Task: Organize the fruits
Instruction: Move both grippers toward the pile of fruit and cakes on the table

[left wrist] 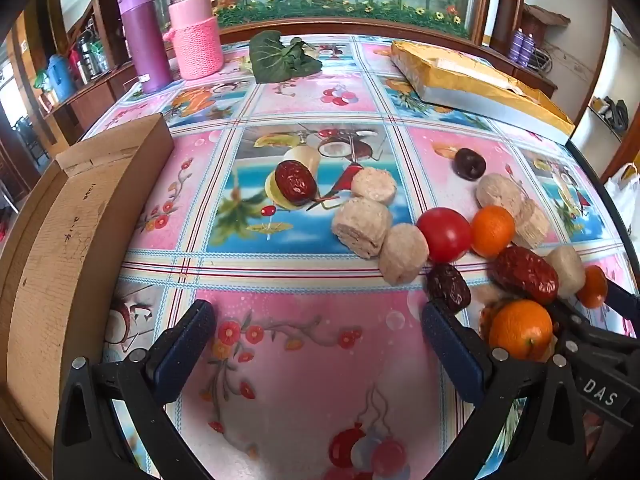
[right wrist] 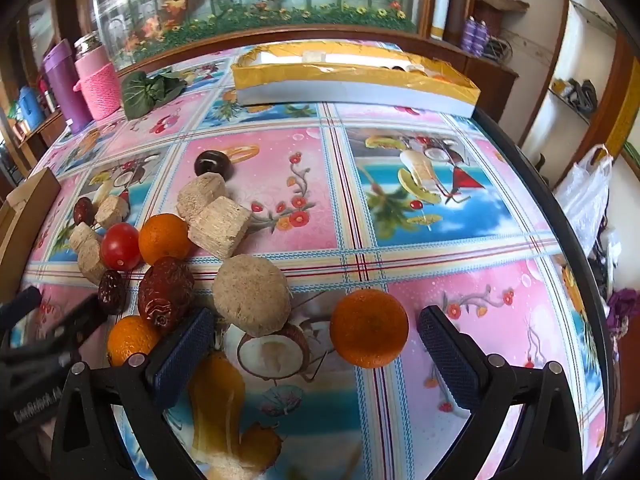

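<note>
Both claws gape, nothing held. Right claw (right wrist: 314,334) already brackets a loose orange (right wrist: 369,328) near the surface's (right wrist: 460,216) front edge; likely first pick. Best to settle lower, centre it, close gently: round fruit rolls. Left claw (left wrist: 318,330) hovers over bare cloth.

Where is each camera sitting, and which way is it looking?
Left wrist view: sits on the left gripper, angled down at bare patterned tablecloth; its open jaws show.
Right wrist view: sits on the right gripper, angled down at a small round orange; open jaws show.
Both share the round red cherry tomato.
</note>
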The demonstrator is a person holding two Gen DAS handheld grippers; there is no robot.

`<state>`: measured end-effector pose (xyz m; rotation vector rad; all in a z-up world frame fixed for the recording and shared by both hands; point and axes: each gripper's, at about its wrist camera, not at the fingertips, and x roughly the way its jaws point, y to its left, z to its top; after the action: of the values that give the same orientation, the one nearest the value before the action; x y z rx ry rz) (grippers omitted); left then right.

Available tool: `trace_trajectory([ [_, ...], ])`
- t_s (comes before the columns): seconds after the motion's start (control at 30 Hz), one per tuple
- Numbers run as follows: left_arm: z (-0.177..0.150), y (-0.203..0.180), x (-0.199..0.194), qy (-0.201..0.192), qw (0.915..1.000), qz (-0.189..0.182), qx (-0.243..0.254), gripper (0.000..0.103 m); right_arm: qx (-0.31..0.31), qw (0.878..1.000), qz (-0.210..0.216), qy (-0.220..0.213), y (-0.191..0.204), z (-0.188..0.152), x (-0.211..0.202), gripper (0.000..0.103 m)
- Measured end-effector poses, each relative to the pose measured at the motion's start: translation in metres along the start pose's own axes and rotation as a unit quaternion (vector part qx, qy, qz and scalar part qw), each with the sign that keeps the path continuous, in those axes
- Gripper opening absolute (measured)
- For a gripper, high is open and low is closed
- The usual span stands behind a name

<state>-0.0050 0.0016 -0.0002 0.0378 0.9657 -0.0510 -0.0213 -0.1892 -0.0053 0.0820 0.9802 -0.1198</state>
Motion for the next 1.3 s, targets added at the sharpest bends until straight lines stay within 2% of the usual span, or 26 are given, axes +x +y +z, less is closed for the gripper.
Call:
trace_trajectory([
  [0.23, -0.007, 0.001, -0.011, 0.021, 0.9993, -0.03, 0.013, 0.101, 0.008, 1.0, -0.006, 0.017, -0.001, 0.002, 0.001, 0.102],
  [0.33, -0.013, 0.008, -0.038, -0.015, 0.9987, -0.049, -0.001, 0.1, 0.015, 0.999, 0.0, 0.028, -0.003, 0.003, 0.0, 0.102],
  [0.43, -0.017, 0.013, -0.071, -0.065, 0.9968, -0.047, 0.002, 0.1, 0.049, 0.998, 0.026, 0.006, -0.009, -0.001, -0.019, 0.1],
  [0.53, -0.021, 0.022, -0.105, -0.115, 0.9927, -0.037, -0.007, 0.1, 0.054, 0.997, 0.019, -0.053, -0.007, -0.008, -0.055, 0.1],
  [0.63, -0.019, 0.028, -0.124, -0.132, 0.9907, -0.031, -0.005, 0.093, 0.054, 0.991, 0.002, -0.12, 0.0, -0.019, -0.093, 0.1],
  [0.73, -0.021, 0.035, -0.139, -0.153, 0.988, -0.022, 0.0, 0.092, 0.045, 0.982, -0.018, -0.182, 0.011, -0.029, -0.124, 0.101],
  [0.8, -0.025, 0.038, -0.149, -0.172, 0.9851, -0.007, 0.002, 0.092, 0.034, 0.971, -0.046, -0.233, 0.02, -0.037, -0.145, 0.101],
  [0.87, -0.028, 0.04, -0.157, -0.186, 0.9826, 0.004, 0.009, 0.092, 0.025, 0.955, -0.08, -0.284, 0.028, -0.044, -0.161, 0.102],
  [0.93, -0.032, 0.042, -0.162, -0.191, 0.9814, 0.012, 0.014, 0.092, 0.015, 0.938, -0.093, -0.334, 0.034, -0.052, -0.173, 0.102],
  [1.0, -0.034, 0.044, -0.166, -0.193, 0.9811, 0.011, 0.014, 0.092, 0.004, 0.936, -0.093, -0.339, 0.037, -0.053, -0.176, 0.102],
  [1.2, -0.041, 0.058, -0.174, -0.213, 0.9769, 0.007, -0.013, 0.092, -0.007, 0.949, -0.081, -0.304, 0.046, -0.059, -0.172, 0.102],
  [1.3, -0.04, 0.064, -0.169, -0.2, 0.9794, -0.008, -0.026, 0.092, -0.014, 0.949, -0.084, -0.304, 0.051, -0.064, -0.174, 0.102],
])
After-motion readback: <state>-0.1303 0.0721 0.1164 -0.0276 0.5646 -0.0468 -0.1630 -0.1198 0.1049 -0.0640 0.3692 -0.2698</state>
